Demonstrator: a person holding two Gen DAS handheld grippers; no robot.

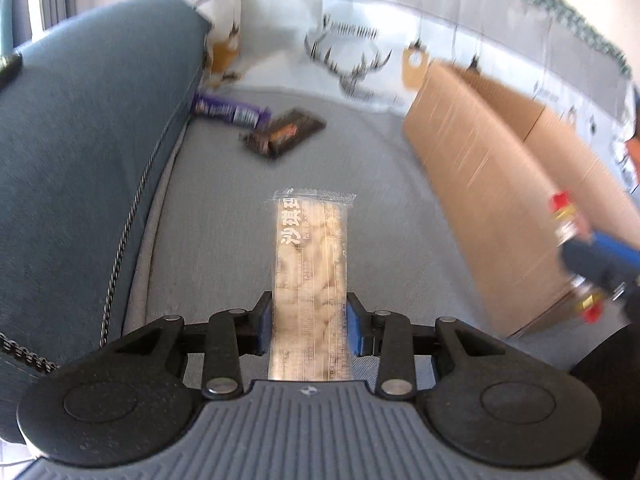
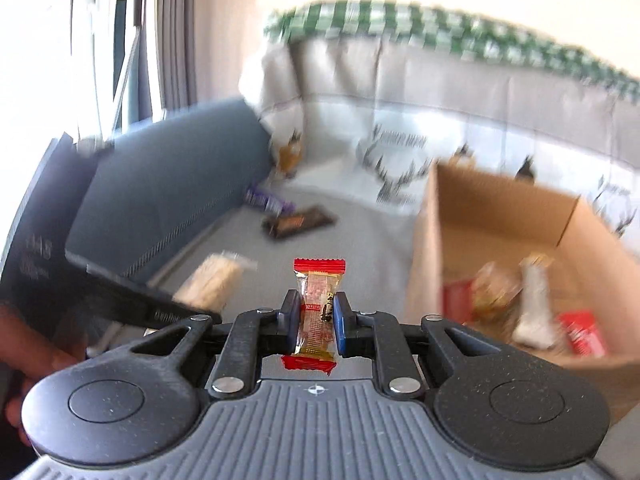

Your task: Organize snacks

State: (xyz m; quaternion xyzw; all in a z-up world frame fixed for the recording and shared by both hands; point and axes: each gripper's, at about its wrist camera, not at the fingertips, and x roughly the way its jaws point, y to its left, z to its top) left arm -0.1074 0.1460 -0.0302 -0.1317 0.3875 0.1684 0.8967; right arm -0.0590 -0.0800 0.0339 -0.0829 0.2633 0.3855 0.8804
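Left gripper clamps a long bar; right gripper pinches a candy. Either slick wrapper could slip short of the box.

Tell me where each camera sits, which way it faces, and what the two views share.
Left wrist: on the left tool, looking along a clear-wrapped pale snack bar over the grey sofa seat; the right tool shows.
Right wrist: on the right tool, gripping a red-ended candy, facing the cardboard box; the left tool and a hand show.
Shared: box, purple packet, dark packet.
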